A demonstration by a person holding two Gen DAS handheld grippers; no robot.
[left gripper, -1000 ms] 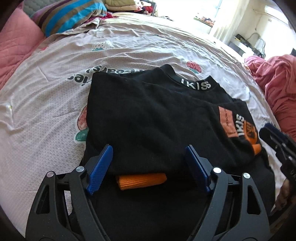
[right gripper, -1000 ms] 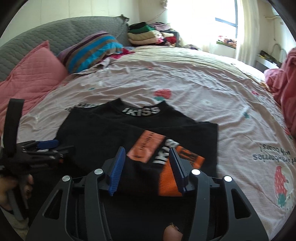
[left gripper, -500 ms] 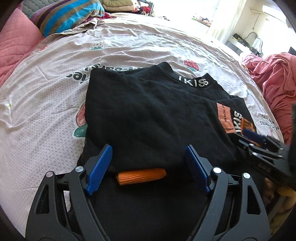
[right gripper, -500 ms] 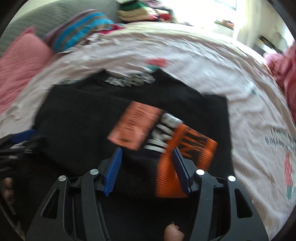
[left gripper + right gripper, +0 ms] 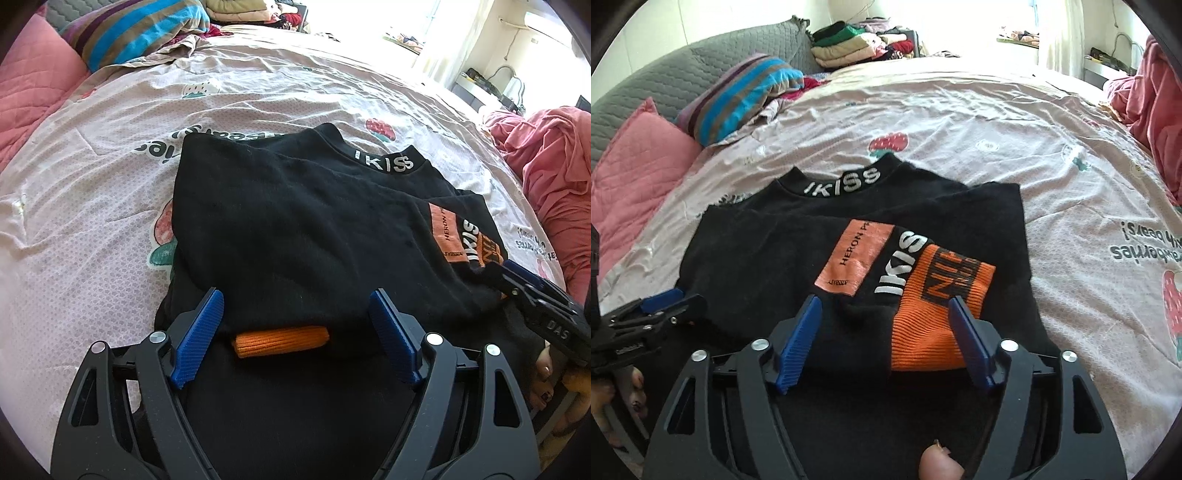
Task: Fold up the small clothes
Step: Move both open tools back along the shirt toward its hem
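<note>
- Sweatshirt (image 5: 295, 229), black, lies partly folded in the middle of the left wrist view, on a pale bedsheet (image 5: 92, 206) printed with strawberries and lettering.
- Its collar (image 5: 846, 181) reads "IKISS" in white and sits at the far edge of the garment, just above centre in the right wrist view.
- One sleeve is folded across the body: an orange patch (image 5: 855, 258), white lettering and an orange ribbed cuff (image 5: 934, 317) show in the lower middle of the right wrist view.
- A second orange cuff (image 5: 280, 339) peeks from under the folded black layer, low in the left wrist view.
- The left gripper (image 5: 295, 332) fills the bottom of its own view with its blue pads spread wide; the cuff lies between them, and the pads press on nothing.
- The right gripper (image 5: 886, 339) stands at the bottom of its view; its jaws have just been opening and now stand apart, with the sleeve and its cuff between the pads. The right pad sits at the cuff's edge; whether it touches I cannot tell.
- A fingertip (image 5: 938, 461) shows at the lower edge of the right wrist view.
- A striped pillow (image 5: 746, 96) and a pink quilted cushion (image 5: 631, 170) lie at upper left of the right wrist view; a stack of folded clothes (image 5: 849, 48) sits at top centre.
- A rumpled pink blanket (image 5: 554, 166) lies at the right edge of the left wrist view.
</note>
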